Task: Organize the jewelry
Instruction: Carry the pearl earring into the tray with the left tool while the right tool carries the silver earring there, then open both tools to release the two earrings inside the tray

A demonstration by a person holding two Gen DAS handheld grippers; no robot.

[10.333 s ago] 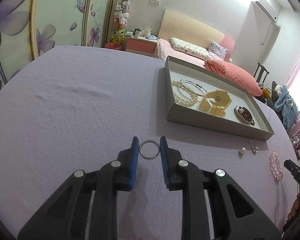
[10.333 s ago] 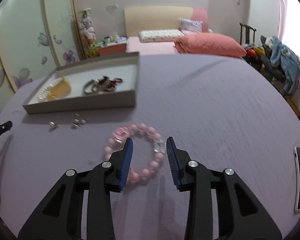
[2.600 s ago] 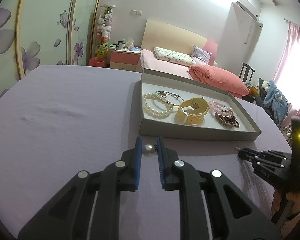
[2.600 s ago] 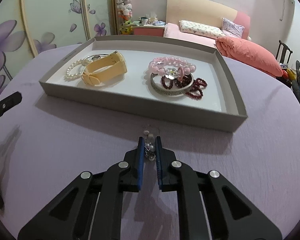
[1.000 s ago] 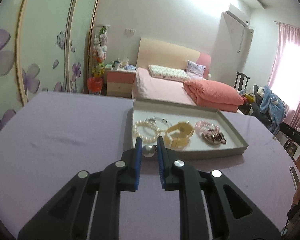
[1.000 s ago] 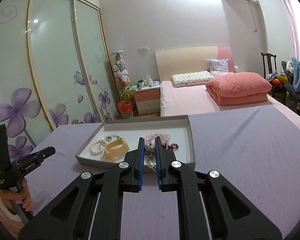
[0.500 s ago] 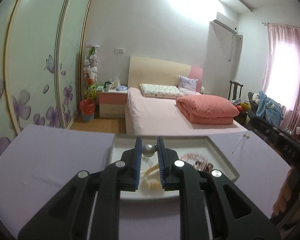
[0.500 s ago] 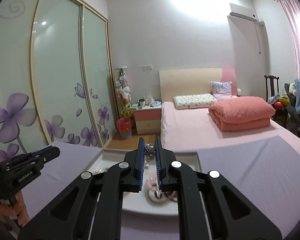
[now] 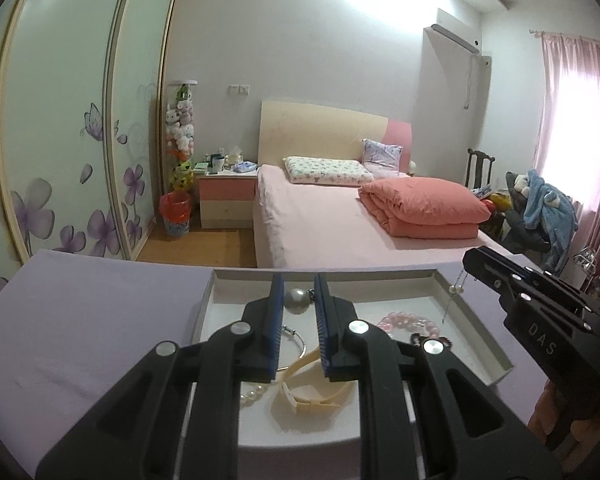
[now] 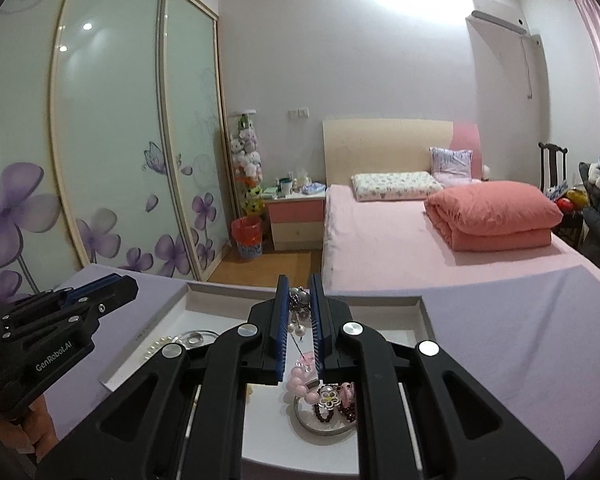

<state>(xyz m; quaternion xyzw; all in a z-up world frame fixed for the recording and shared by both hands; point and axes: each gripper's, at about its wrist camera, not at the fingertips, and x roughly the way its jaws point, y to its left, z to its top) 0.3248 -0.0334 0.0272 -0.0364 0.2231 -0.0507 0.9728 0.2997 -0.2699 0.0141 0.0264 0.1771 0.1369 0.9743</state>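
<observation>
Above the grey tray [image 9: 496, 356], both grippers hang poised — the left gripper [image 9: 298, 300] pinches a pearl earring [image 9: 296, 300], the right gripper [image 10: 299, 304] clamps a dangling earring [image 10: 300, 312] — held high, likely to clear the tray's far edge and the bracelets [image 10: 324, 396] before release.

tablecloth [image 9: 80, 320] lilac | tray [image 9: 476, 344] grey-white | bead bracelet [image 9: 408, 322] pink | watch strap [image 9: 312, 396] seemingly cream

- You've got 2 grippers: left gripper [image 9: 296, 300], right gripper [image 10: 299, 304].
- 1 tray [image 9: 486, 344], ctr frame.
- 1 pearl earring [image 9: 297, 301].
- 1 dangly earring [image 10: 299, 306].
- 1 pink bead bracelet [image 9: 408, 322].
- 1 yellow watch [image 9: 312, 394], lower ctr.
</observation>
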